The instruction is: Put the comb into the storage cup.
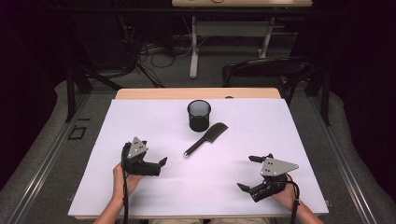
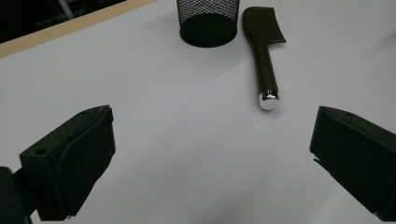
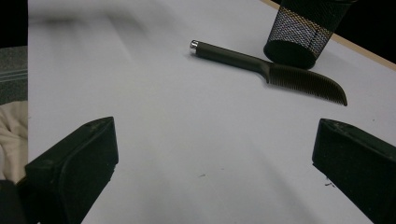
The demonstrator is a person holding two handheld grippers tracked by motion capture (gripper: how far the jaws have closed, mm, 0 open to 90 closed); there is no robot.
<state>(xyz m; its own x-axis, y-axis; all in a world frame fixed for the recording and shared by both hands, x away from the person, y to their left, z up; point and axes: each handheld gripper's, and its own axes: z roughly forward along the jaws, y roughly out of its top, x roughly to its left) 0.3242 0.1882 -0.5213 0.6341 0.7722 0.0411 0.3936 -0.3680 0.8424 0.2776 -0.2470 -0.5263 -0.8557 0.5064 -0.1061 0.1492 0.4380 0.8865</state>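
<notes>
A black mesh cup (image 1: 199, 115) stands upright at the back middle of the white sheet (image 1: 140, 116). Just in front of it, to its right, a dark comb (image 1: 205, 139) with a chrome-tipped handle lies flat, its handle pointing toward the front left. My left gripper (image 1: 154, 152) is at the front left, open and holding nothing, its jaws facing the comb (image 2: 264, 51) and the cup (image 2: 208, 21). At the front right my right gripper (image 1: 246, 172) is also open and holds nothing. Beyond its jaws lie the comb (image 3: 275, 70) and the cup (image 3: 303, 32).
The white sheet covers a wooden table whose bare edge (image 1: 196, 93) shows at the back. A dark chair (image 1: 271, 70) stands behind the table's right corner. Grey floor and cables lie beyond.
</notes>
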